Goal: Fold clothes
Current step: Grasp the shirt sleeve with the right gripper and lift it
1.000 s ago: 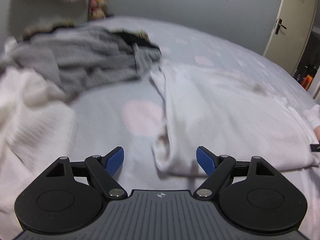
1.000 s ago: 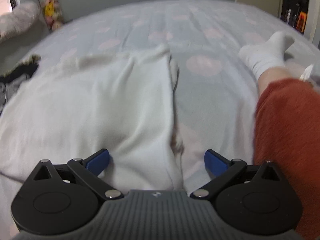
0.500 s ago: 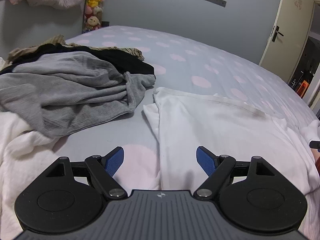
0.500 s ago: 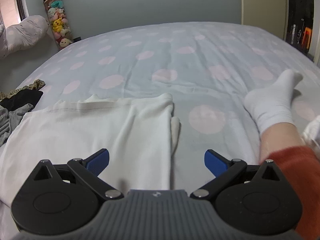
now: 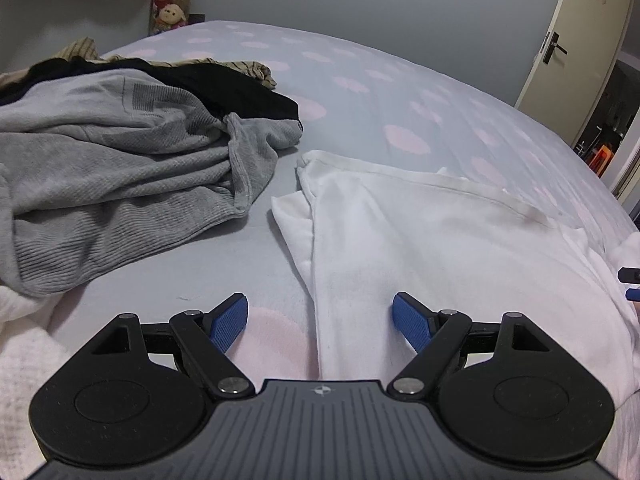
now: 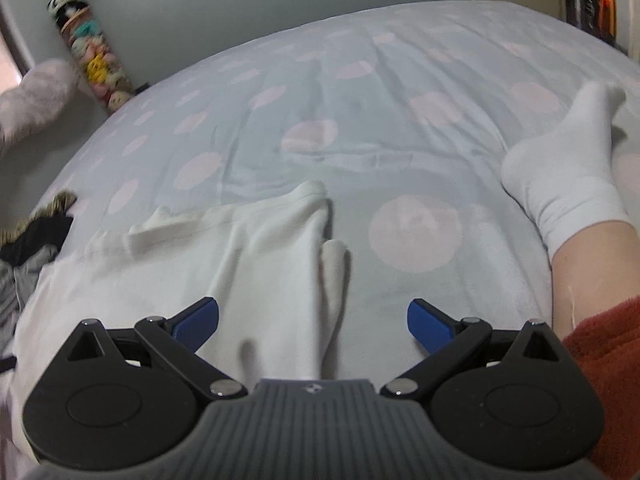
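While the grey garment [image 5: 120, 160] lies heaped at far left, the left gripper [image 5: 320, 322] hangs spread wide, empty, over the white garment's [image 5: 440, 248] left edge on the spotted bedsheet [image 5: 380, 92]; right gripper [image 6: 313, 322] likewise spread, empty, over its right edge.

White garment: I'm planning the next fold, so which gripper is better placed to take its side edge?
Probably left. The left gripper is open with the white garment's side edge running between its fingers. The right gripper, also open, straddles a looser, bunched edge.
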Action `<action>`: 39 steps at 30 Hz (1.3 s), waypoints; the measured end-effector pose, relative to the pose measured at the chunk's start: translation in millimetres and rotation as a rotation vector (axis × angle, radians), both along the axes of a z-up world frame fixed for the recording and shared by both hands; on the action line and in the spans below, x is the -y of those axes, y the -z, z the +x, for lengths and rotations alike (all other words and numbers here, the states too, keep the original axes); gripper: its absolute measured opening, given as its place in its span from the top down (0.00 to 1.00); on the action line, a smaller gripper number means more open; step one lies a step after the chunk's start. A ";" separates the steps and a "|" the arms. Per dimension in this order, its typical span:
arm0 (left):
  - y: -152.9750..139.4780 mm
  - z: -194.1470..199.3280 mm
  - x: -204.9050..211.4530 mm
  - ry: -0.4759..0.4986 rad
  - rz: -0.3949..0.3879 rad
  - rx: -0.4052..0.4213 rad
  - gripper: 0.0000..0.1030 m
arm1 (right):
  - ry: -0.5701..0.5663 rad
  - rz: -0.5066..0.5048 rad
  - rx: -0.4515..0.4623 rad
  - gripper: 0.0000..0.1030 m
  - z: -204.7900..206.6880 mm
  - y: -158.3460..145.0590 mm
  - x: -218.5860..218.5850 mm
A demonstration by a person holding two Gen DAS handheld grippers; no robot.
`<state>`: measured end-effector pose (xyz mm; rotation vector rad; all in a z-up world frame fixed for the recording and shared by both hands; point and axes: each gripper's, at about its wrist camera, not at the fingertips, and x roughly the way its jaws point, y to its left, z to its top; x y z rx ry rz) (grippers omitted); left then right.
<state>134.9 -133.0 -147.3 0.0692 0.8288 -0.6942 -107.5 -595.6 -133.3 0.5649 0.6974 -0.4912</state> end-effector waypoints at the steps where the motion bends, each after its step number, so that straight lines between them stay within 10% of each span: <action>1: 0.8 1.3 0.9 0.003 0.000 -0.002 0.23 | 0.007 0.017 0.008 0.04 -1.3 1.3 3.7; 10: 5.4 9.2 5.7 0.015 0.007 -0.024 0.23 | -0.014 0.136 0.039 0.34 -2.7 18.7 17.6; 16: 3.1 8.9 4.9 0.018 0.015 -0.033 0.23 | -0.038 0.158 0.048 0.86 7.9 23.3 16.6; 39: -18.6 3.9 -65.1 0.051 -0.104 0.001 0.23 | -0.199 0.108 0.074 0.89 117.5 -137.8 -109.1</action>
